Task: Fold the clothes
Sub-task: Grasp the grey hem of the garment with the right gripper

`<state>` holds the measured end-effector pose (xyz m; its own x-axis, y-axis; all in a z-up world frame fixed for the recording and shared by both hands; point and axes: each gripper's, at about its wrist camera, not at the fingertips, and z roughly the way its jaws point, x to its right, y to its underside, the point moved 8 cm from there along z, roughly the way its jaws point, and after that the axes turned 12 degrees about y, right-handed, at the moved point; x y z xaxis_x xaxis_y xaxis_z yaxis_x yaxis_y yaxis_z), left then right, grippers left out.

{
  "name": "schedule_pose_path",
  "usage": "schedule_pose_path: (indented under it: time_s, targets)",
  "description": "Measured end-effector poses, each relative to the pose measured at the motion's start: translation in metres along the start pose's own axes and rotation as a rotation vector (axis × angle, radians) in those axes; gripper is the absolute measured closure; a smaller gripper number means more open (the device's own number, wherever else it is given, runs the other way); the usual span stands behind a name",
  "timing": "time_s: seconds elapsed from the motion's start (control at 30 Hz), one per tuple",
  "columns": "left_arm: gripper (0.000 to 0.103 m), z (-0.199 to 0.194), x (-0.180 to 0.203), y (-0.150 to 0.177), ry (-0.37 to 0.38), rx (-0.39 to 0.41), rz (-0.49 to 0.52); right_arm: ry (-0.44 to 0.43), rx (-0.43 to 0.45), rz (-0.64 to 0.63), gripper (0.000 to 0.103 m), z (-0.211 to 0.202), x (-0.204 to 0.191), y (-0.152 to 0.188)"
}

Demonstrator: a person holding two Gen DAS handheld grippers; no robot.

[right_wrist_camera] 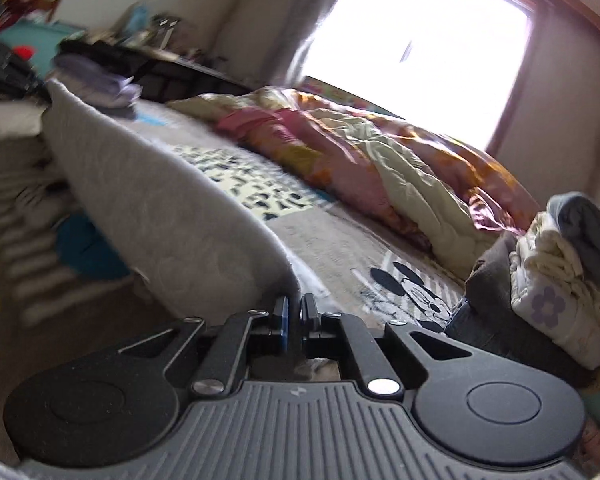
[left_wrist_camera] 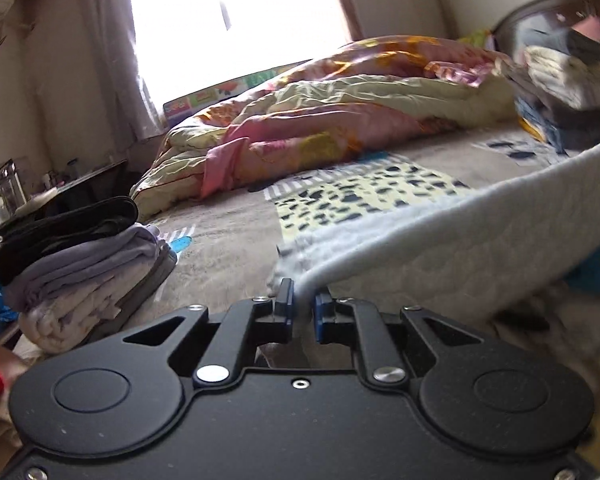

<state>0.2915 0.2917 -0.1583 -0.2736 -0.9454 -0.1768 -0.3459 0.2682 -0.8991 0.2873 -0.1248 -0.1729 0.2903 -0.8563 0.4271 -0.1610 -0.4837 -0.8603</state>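
Left wrist: two claws (left (left_wrist_camera: 303, 304), right (right_wrist_camera: 294, 314)) each clenched on one white garment (left_wrist_camera: 460, 240).

Daylight blew out the window (left_wrist_camera: 236, 20) to white glare; fisheye edges curved, and the left side of the right wrist view smeared with motion blur.

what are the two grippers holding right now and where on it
Both hold the same pale quilted garment: the left gripper is shut on one end of its edge, the right gripper on the other, the cloth stretched between them.
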Motion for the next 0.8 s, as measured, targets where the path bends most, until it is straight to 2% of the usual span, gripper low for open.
schedule_pose_path:
  time_s: [0.17, 0.3, 0.63, 0.8]
  targets:
    - [0.094, 0.038, -0.007, -0.012, -0.017, -0.041, -0.073, 0.01, -0.021, 0.086, 0.099, 0.035, 0.008, 0.0]
    - [0.095, 0.063, -0.013, -0.021, -0.051, -0.077, -0.09, 0.015, -0.039, 0.131, 0.099, 0.059, 0.014, 0.002]
    - [0.095, 0.112, -0.022, -0.04, -0.158, -0.118, -0.101, 0.009, -0.069, 0.222, 0.099, 0.11, 0.02, 0.001]
    - [0.095, 0.134, -0.019, -0.048, -0.197, -0.155, -0.066, 0.0, -0.11, 0.257, 0.099, 0.122, 0.022, 0.012]
